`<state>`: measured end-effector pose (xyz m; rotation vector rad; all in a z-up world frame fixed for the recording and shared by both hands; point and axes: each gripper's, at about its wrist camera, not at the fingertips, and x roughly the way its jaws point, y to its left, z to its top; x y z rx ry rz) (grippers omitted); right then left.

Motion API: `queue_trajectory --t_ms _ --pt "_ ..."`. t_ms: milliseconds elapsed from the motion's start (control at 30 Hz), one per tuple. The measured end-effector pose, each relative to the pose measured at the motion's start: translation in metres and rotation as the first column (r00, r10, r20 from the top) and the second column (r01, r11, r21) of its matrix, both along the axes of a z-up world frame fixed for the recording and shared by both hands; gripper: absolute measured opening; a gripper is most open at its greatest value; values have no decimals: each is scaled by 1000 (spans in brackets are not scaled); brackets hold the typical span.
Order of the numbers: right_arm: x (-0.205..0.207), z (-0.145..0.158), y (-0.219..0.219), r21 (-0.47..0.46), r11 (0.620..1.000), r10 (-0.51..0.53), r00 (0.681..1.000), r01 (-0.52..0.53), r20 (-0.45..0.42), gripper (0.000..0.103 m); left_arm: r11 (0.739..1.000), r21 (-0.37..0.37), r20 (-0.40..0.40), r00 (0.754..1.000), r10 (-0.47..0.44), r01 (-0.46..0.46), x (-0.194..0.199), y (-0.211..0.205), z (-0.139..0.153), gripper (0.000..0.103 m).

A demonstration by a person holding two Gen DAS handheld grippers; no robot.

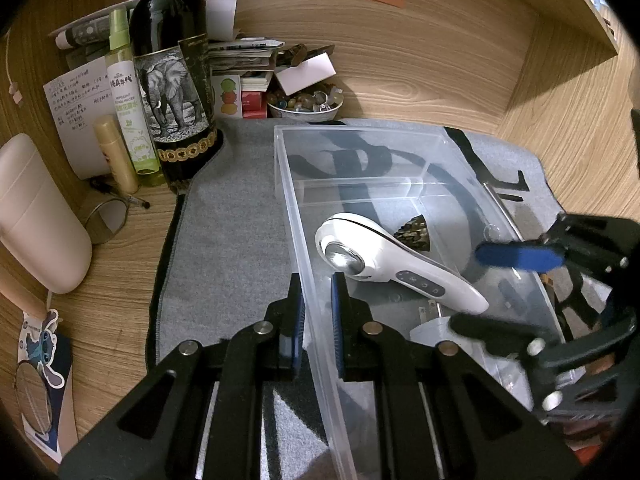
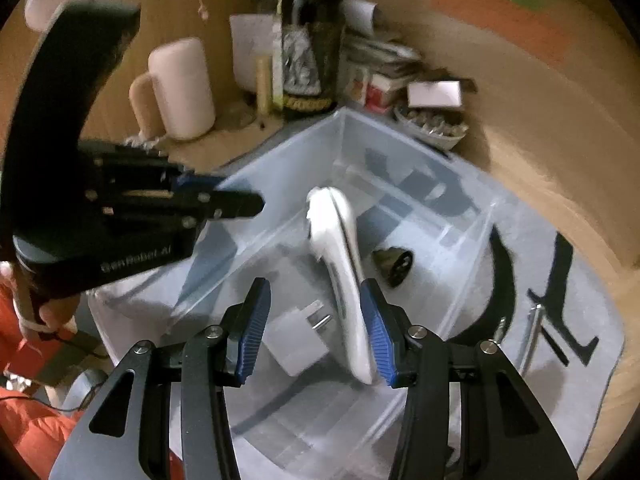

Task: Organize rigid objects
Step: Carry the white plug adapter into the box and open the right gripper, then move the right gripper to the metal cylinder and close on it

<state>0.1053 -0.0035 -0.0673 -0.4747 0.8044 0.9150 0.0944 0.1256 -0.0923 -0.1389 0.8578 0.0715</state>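
A clear plastic bin [image 1: 304, 240] sits on a grey mat [image 1: 232, 216]. My left gripper [image 1: 318, 292] is shut on the bin's left wall, one finger on each side. Inside the bin lie a white handheld device [image 1: 384, 264], a small dark cone-shaped piece [image 1: 414, 232] and a white plug adapter [image 2: 298, 340]. My right gripper [image 2: 316, 316] is open above the bin [image 2: 280, 184], its right finger next to the white device [image 2: 340, 256]; it holds nothing. The right gripper also shows in the left wrist view [image 1: 508, 292].
At the back left stand a dark elephant-label bottle [image 1: 172, 92], a green spray bottle [image 1: 126, 92], a cream tube [image 1: 116, 152] and a pink container [image 1: 36, 216]. A bowl of beads [image 1: 306, 104] and stacked papers sit behind the bin. A metal rod [image 2: 532, 332] lies on the mat.
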Motion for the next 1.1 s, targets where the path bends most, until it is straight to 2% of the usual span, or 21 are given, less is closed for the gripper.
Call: queue_trajectory --t_ms 300,367,433,567,833,1100 --pt "21 38 -32 111 986 -131 989 123 69 49 1000 -3 2 1000 2 -2 0 0 0 11" --pt "27 44 -41 129 980 -166 983 155 81 52 1000 -6 2 1000 2 -2 0 0 -1 11" --pt "33 49 -52 148 970 -210 973 194 99 59 1000 -7 1 1000 2 -2 0 1 -1 11" --pt "48 52 -68 157 952 -283 952 263 118 63 1000 -5 2 1000 1 -1 -1 1 -1 11" --pt "80 41 -101 147 911 -400 913 386 81 66 1000 -6 2 1000 1 -1 -1 1 -1 11" --pt "114 -1 -120 79 871 -486 874 484 -1 66 1000 -7 2 1000 0 0 -1 2 -1 11"
